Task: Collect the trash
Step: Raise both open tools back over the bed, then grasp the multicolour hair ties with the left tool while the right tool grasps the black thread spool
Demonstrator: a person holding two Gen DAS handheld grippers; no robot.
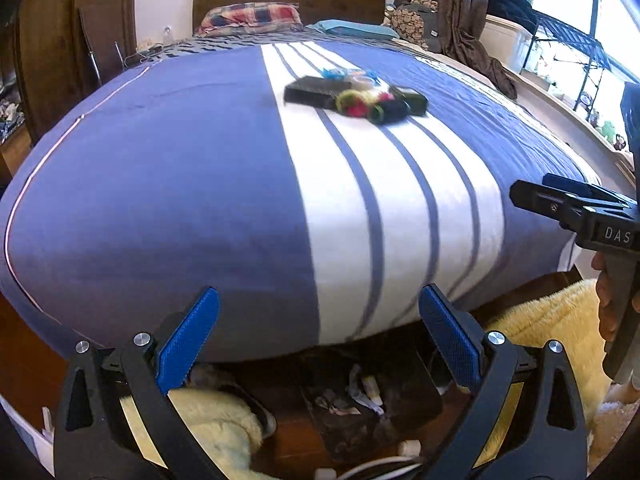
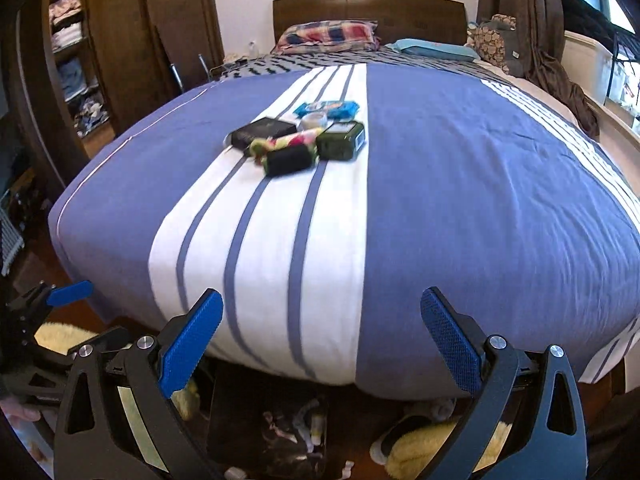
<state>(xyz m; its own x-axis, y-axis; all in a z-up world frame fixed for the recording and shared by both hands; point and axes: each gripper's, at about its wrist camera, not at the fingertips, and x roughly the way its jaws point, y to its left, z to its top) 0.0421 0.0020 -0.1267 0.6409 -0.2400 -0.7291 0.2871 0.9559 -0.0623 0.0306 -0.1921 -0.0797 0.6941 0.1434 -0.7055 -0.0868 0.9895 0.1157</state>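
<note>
From the left wrist, the left tool (image 1: 319,332) is seen spread wide and empty at the bed's (image 1: 160,184) foot; the trash (image 1: 356,98) is clustered mid-bed for easy picking.

From the right wrist, the right tool (image 2: 322,334) is likewise held wide and empty, aimed toward that trash (image 2: 298,136), well apart.

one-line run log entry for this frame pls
left gripper: open, empty | right gripper: open, empty | small items pile: on blue-and-white striped bedspread | dark bin with trash: floor below
</note>
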